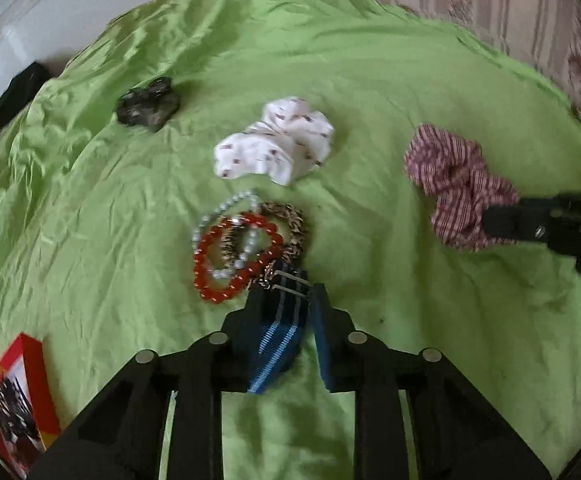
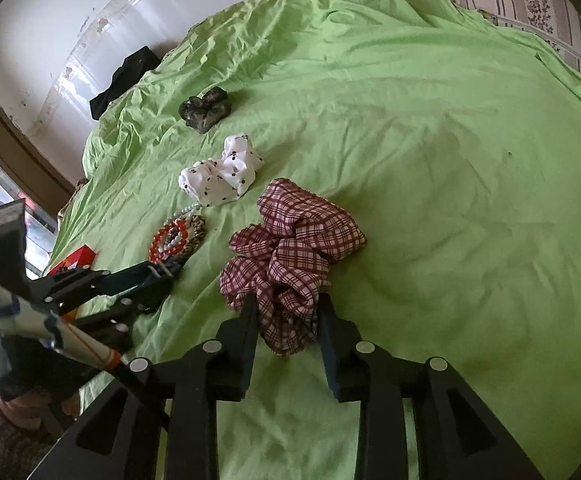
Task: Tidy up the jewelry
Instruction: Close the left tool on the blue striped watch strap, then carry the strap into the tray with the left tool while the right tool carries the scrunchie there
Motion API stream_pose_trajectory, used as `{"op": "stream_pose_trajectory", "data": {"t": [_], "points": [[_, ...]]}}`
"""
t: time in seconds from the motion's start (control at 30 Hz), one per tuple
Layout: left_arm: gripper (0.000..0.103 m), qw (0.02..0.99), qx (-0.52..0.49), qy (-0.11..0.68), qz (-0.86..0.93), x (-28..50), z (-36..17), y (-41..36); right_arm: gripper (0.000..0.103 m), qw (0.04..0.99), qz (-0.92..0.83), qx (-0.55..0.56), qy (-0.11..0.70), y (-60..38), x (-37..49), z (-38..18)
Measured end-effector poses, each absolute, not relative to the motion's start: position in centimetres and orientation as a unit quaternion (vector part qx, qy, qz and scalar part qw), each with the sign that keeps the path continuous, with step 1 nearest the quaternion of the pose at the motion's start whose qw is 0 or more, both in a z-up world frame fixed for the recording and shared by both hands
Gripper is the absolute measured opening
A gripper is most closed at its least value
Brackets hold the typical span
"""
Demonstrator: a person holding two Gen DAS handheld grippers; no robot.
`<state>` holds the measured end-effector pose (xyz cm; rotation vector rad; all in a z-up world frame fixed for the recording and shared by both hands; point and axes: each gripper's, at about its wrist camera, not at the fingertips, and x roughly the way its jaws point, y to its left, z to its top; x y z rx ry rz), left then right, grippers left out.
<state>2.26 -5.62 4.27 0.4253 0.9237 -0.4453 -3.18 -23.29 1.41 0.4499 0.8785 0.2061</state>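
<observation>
Left wrist: your left hand-held gripper (image 1: 286,300) is clamped on the blue striped strap (image 1: 276,344), beside the bracelet pile (image 1: 246,248) on the green sheet (image 1: 370,80).
Right wrist: your right hand-held gripper (image 2: 288,312) is clamped on the plaid scrunchie (image 2: 290,256).

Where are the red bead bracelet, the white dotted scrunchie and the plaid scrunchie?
red bead bracelet (image 1: 206,276): left wrist view, lower-left beads.
white dotted scrunchie (image 1: 278,144): left wrist view, middle folds.
plaid scrunchie (image 2: 294,248): right wrist view, centre folds.

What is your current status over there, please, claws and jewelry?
Left claw shut on blue striped strap. Right claw shut on plaid scrunchie. Bracelets piled on green sheet. Nothing blocking.
</observation>
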Motion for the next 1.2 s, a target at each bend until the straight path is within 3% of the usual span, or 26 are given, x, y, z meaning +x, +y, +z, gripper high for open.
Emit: {"op": "stream_pose_trajectory", "data": {"t": [0.03,0.1,0.53,1.2], "points": [[0.02,0.854,0.184,0.439,-0.212,2.3,4.7,-5.0,0.031,0.876,0.101,0.213,0.42,-23.2,-3.1,1.5],[0.02,0.861,0.157,0.435,-0.21,2.0,5.7,-3.9,0.01,0.879,0.109,0.204,0.417,-22.8,-3.2,1.7],[0.02,0.904,-0.038,0.377,-0.196,-4.4,14.9,5.9,0.007,0.905,0.114,0.165,0.375,-21.1,-5.6,4.6],[0.02,0.945,-0.157,0.283,-0.057,-15.0,20.9,24.5,0.007,0.904,0.2,0.121,0.359,-11.2,-10.3,11.9]]}}
